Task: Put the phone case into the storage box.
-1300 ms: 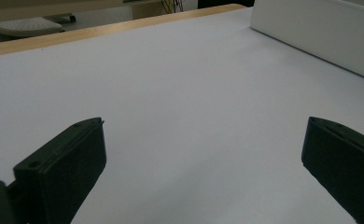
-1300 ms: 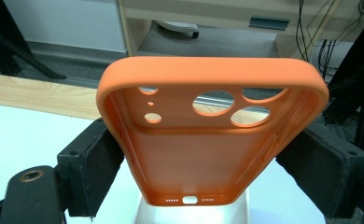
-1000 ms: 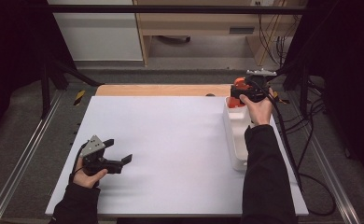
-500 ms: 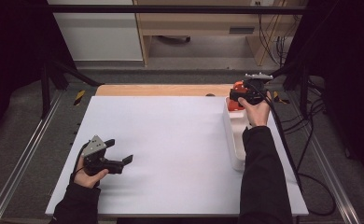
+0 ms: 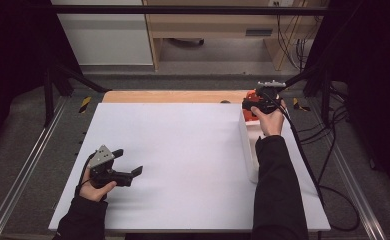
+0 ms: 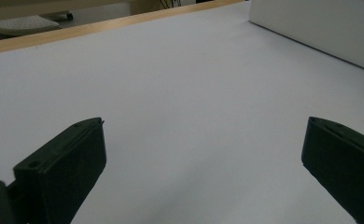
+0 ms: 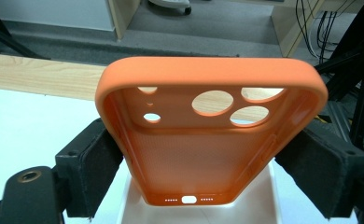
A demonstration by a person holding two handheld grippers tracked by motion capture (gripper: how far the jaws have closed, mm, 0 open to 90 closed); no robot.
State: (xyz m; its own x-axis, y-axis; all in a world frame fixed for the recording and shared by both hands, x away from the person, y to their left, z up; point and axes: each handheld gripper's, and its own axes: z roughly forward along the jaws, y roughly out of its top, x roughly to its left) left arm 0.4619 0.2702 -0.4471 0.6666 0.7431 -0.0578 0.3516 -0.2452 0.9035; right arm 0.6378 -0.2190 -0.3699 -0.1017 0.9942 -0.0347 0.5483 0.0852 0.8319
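step: orange soft silicone phone case [image 7: 208, 140] is held above the far end of the long white plastic tray [image 5: 247, 145], at the far right edge of the white table surface [image 5: 183, 160]; lowering into the tray is judged next.
right gripper [image 5: 255, 102]: jaws are clamped on the case's two long sides.
left gripper [image 5: 128, 167]: jaws are spread wide, nothing held, parked near the near left corner.
advice: case to be kept level and centred over the tray before release.
count: 1 case, 1 tray, 2 grippers.
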